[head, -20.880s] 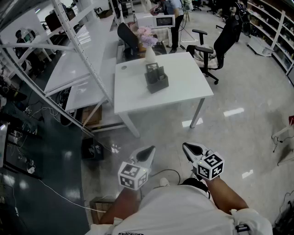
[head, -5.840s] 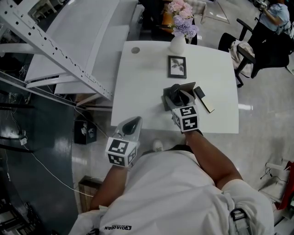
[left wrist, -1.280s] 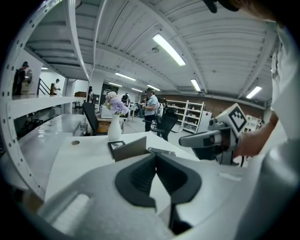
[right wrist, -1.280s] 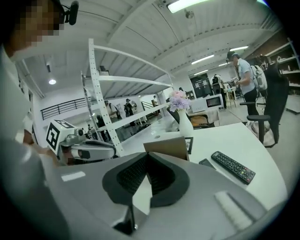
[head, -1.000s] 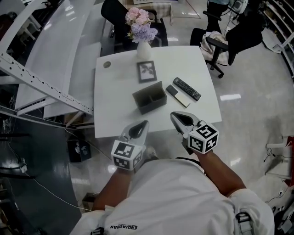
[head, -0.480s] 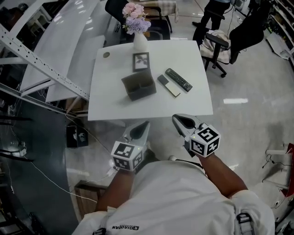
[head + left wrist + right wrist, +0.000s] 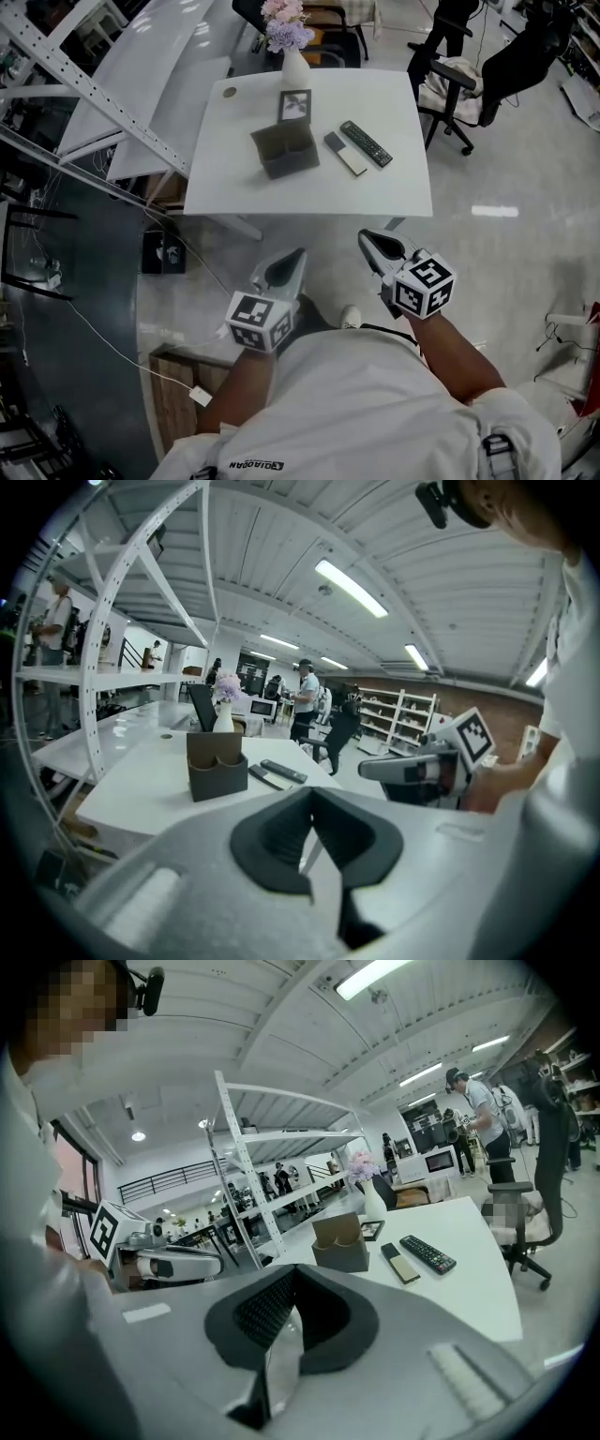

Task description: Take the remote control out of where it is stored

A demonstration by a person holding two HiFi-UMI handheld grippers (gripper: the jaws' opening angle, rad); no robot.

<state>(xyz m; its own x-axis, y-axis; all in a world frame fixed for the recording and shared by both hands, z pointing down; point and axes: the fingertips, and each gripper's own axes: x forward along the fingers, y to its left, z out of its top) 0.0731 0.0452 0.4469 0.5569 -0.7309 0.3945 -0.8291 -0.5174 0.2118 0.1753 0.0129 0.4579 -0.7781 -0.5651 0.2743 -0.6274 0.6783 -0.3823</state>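
Both grippers have drawn back from the table (image 7: 234, 187) since a second ago and now hang over the bare floor (image 7: 487, 244), in front of the person's body. The left gripper (image 7: 292, 259) has its jaws pressed together with nothing between them. The right gripper (image 7: 372, 242) is the same, closed tight and empty.

Further out, the remote control (image 7: 367, 143) lies flat on the table, well apart from both grippers. A smaller flat thing (image 7: 345, 153) lies just beside it. The dark holder (image 7: 285, 150) stands to their left with nothing sticking out of it, and a picture frame (image 7: 294, 105) and a vase of flowers (image 7: 293, 64) stand behind it.

Judging by this, the remote is already out of its storage and the job looks finished, with the person stepping away. The next move calls for little: keep both grippers closed and clear of the table.
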